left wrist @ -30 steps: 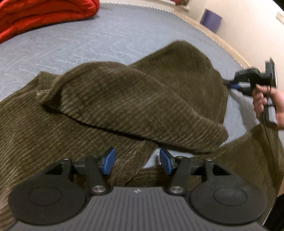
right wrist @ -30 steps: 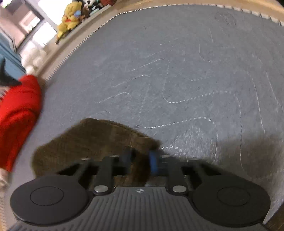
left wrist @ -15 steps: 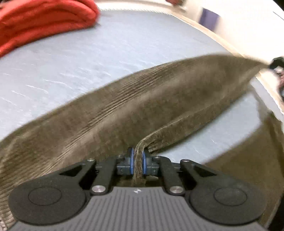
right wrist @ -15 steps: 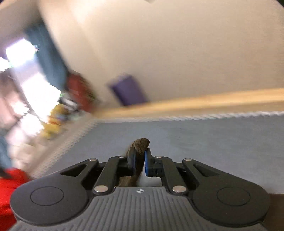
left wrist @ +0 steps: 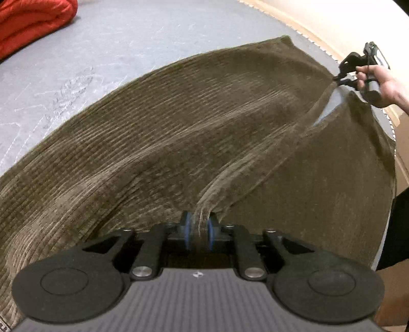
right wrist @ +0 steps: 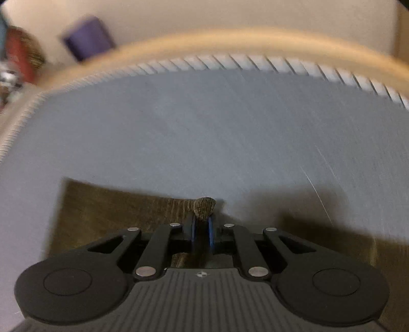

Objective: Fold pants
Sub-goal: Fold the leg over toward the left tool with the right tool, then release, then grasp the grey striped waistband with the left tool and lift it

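Here the olive-brown ribbed corduroy pants (left wrist: 204, 122) lie spread and partly lifted over the grey-blue quilted mat (left wrist: 107, 43), filling most of the left wrist view from nine o'clock round to three o'clock. The left gripper (left wrist: 196, 231) sits at six o'clock, its blue-padded jaws easing apart yet pressed on a bunched fold of the corduroy that rises between them. From there a taut ridge of fabric runs up towards two o'clock, where the right gripper (left wrist: 341, 76), carried in a person's hand (left wrist: 383, 85), pinches the far end of the cloth. A small gap of mat shows just below that pinch. A folded red blanket (left wrist: 33, 23) lies well apart at eleven o'clock.

In the blurred right wrist view, the right gripper (right wrist: 202, 229) is closed on a small tuft of the same corduroy, which pokes out above the blue pads at six o'clock. More pants fabric lies flat on the mat at seven o'clock. The mat's stitched white edge (right wrist: 255, 63) arcs across twelve o'clock, and a purple box (right wrist: 88, 37) stands against the wall at eleven o'clock.
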The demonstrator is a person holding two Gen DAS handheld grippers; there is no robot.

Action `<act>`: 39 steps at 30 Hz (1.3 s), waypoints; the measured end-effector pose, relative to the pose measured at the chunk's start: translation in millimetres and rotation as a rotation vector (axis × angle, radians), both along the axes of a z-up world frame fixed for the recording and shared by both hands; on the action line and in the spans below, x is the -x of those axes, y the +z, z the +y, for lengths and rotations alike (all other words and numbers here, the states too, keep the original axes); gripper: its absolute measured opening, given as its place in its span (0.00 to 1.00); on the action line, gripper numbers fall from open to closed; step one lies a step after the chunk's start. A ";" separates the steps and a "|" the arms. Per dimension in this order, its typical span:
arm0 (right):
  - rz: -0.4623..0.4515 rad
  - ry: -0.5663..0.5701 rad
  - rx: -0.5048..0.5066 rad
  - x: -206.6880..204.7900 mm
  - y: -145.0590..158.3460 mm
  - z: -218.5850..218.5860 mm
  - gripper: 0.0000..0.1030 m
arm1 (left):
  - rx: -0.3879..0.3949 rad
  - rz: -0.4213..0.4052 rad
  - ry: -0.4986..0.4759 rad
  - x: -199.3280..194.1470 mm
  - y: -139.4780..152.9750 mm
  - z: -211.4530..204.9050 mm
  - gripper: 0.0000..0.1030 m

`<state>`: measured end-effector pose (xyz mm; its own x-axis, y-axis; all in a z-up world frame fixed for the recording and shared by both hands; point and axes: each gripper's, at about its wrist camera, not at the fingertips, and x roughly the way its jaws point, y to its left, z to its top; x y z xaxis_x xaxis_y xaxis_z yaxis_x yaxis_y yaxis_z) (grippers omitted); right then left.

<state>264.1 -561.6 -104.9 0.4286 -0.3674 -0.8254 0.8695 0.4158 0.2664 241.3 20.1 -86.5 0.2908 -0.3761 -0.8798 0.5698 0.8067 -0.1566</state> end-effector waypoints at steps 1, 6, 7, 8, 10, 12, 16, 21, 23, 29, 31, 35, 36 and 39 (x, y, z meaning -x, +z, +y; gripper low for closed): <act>-0.024 -0.019 0.003 4.1 0.5 0.5 0.12 | 0.039 -0.018 0.019 1.6 9.3 7.0 0.40; -0.079 0.088 0.296 2.1 57.3 49.6 0.40 | 0.214 -0.197 0.249 10.6 64.7 84.8 0.60; -0.112 0.135 0.344 1.1 70.3 62.8 0.41 | 0.187 -0.232 0.324 12.1 68.3 105.8 0.65; -0.153 0.185 0.368 0.1 82.5 76.1 0.41 | 0.151 -0.255 0.412 12.4 68.3 129.6 0.70; -0.255 0.271 0.376 2.9 106.1 99.4 0.41 | 0.092 -0.263 0.598 12.7 61.0 179.9 0.72; -0.329 0.365 0.378 4.6 130.2 125.2 0.41 | 0.045 -0.243 0.765 12.9 50.5 224.7 0.76; -0.447 0.566 0.363 14.4 178.4 174.2 0.41 | 0.067 -0.129 0.948 14.9 18.6 298.9 0.78; -0.529 0.795 0.238 43.8 211.1 229.4 0.41 | 0.250 -0.012 0.974 9.3 -18.7 329.3 0.78; -0.529 0.857 0.208 66.4 213.1 246.9 0.41 | 0.208 -0.036 0.946 6.3 -23.4 319.6 0.78; -0.407 1.023 0.264 128.0 187.7 288.7 0.42 | 0.159 -0.181 0.942 17.8 4.6 325.7 0.35; -0.387 1.026 0.267 147.7 185.0 299.5 0.42 | 0.133 -0.205 0.948 18.3 14.4 322.6 0.37; -0.326 1.014 0.268 148.1 167.9 307.6 0.42 | 0.075 -0.070 0.997 27.9 18.4 326.3 0.64; -0.313 1.018 0.265 145.4 160.1 310.5 0.42 | 0.072 -0.066 0.995 32.0 26.2 325.5 0.65; -0.294 1.021 0.276 161.5 155.2 317.6 0.42 | 0.028 -0.109 0.979 52.3 60.8 317.6 0.70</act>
<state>102.6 -244.0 50.3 0.8027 0.1164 -0.5850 -0.0004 0.9809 0.1946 189.0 337.7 -25.7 0.5640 0.0541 -0.8240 -0.3359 0.9266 -0.1690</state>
